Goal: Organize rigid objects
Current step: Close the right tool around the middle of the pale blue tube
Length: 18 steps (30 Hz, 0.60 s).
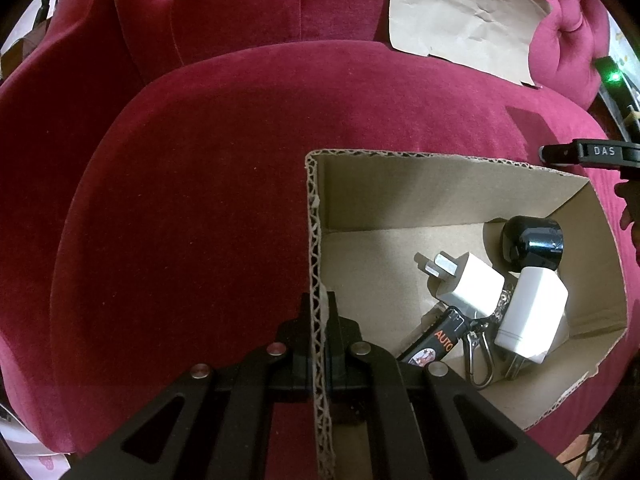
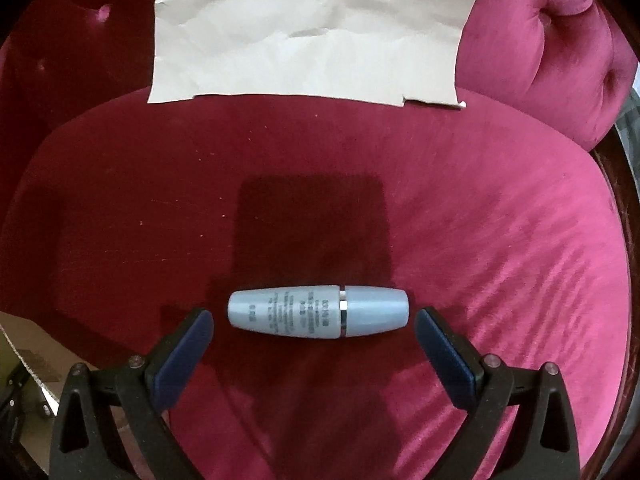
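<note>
The right gripper (image 2: pixel 314 320) is spread wide, the bottle (image 2: pixel 319 311) lying crosswise between its pads, untouched. Likely light, hard, smooth plastic (may roll); grip mid-body. The left gripper (image 1: pixel 319 320) pinches the box (image 1: pixel 316 240) wall.

1. Right gripper (image 2: pixel 314 326) stands wide; pale blue bottle (image 2: pixel 319 311) lies crosswise between its fingertips, small gaps at both ends.
2. Red velvet seat cushion (image 2: pixel 500 240) around bottle bare; free approach from sides and beyond.
3. Crumpled brown paper (image 2: pixel 312 28) covers backrest behind.
4. Cardboard box (image 1: pixel 400 184) open-topped; left wall clamped by left gripper (image 1: pixel 320 336).
5. Box floor: chargers (image 1: pixel 532 312), black cap (image 1: pixel 532 244), keychain (image 1: pixel 436 344) crowd right corner; far-left floor free.
</note>
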Each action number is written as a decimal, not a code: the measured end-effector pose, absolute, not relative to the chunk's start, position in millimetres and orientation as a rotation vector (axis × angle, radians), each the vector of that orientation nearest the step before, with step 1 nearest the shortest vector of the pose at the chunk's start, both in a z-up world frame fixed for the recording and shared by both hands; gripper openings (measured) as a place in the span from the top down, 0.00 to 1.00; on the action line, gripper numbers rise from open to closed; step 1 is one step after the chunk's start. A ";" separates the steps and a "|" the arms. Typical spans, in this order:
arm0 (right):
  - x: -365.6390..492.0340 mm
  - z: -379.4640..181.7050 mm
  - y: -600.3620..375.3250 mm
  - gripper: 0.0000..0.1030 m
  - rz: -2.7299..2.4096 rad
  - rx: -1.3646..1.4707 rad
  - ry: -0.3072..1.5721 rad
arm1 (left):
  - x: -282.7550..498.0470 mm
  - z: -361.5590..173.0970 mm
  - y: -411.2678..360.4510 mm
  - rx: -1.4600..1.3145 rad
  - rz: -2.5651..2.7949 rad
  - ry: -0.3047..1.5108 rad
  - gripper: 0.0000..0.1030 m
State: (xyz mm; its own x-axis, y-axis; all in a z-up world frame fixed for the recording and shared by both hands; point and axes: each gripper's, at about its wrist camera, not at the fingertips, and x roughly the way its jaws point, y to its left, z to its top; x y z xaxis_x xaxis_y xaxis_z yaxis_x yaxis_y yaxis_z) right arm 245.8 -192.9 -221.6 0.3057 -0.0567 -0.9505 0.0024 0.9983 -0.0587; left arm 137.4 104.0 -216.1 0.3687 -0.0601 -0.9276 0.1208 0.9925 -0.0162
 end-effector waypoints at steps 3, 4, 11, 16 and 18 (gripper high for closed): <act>248.2 -226.0 -192.9 0.00 -0.045 -0.045 1.265 | 137.4 -216.2 103.7 0.059 -0.116 1.187 0.97; 248.6 -226.3 -192.9 0.00 -0.045 -0.042 1.263 | 137.3 -216.3 103.7 0.058 -0.116 1.187 0.97; 250.4 -225.8 -191.5 0.12 -0.065 -0.034 1.235 | 137.0 -216.2 103.2 0.059 -0.116 1.187 0.97; 247.0 -224.4 -194.7 0.12 -0.072 -0.055 1.224 | 137.0 -215.6 103.3 0.058 -0.117 1.186 0.97; 245.3 -222.3 -195.8 0.12 -0.077 -0.048 1.218 | 136.7 -215.6 103.9 0.057 -0.117 1.186 0.97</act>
State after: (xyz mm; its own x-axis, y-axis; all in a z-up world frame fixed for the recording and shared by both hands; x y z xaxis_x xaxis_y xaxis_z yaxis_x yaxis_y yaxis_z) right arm 245.3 -195.8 -222.3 0.3429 -0.0855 -0.9355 0.0337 0.9963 -0.0786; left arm 136.7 103.9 -215.6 0.3699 -0.0607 -0.9271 0.1210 0.9925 -0.0167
